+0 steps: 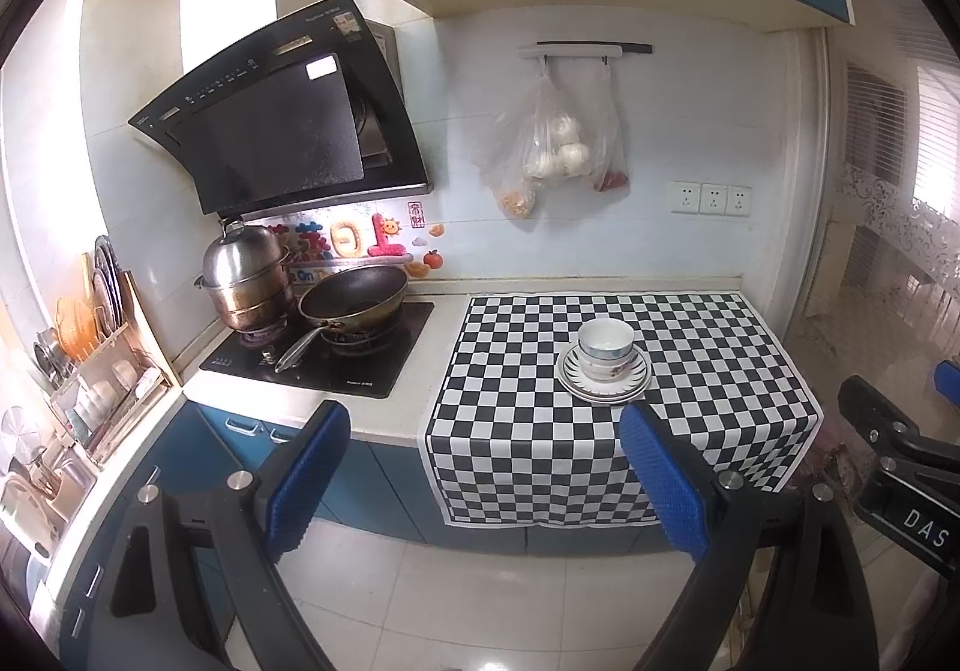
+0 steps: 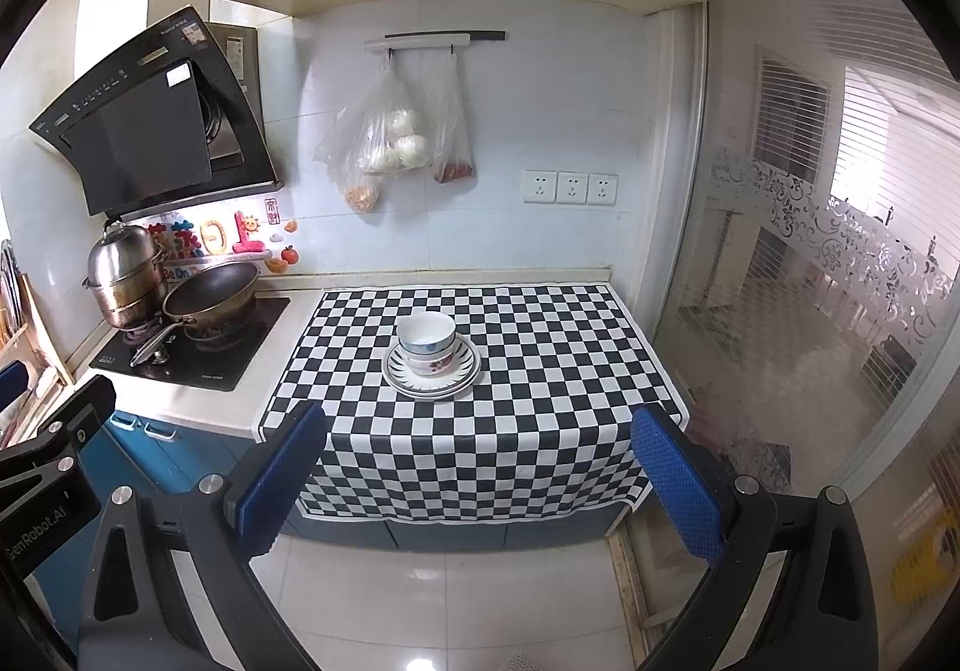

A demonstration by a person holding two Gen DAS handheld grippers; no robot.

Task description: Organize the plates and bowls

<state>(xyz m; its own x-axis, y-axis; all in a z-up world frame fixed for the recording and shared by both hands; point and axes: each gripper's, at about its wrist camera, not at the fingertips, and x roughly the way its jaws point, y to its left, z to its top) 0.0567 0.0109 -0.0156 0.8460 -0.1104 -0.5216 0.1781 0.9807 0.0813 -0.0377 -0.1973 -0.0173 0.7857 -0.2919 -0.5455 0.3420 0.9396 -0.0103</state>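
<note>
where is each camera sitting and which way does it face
Left wrist: on the left gripper, held out over the floor, angled down at the counter; its open blue fingers show, and the right gripper at the right edge.
Right wrist: on the right gripper, facing the same counter; its open fingers show, the left gripper at the left edge.
Shared: the stacked bowls on plates, checkered cloth, stove.

Pale countertop (image 2: 198,401) with checkered cloth (image 2: 540,419), black hob (image 2: 198,353), stacked plates (image 2: 432,380) on cloth.
</note>
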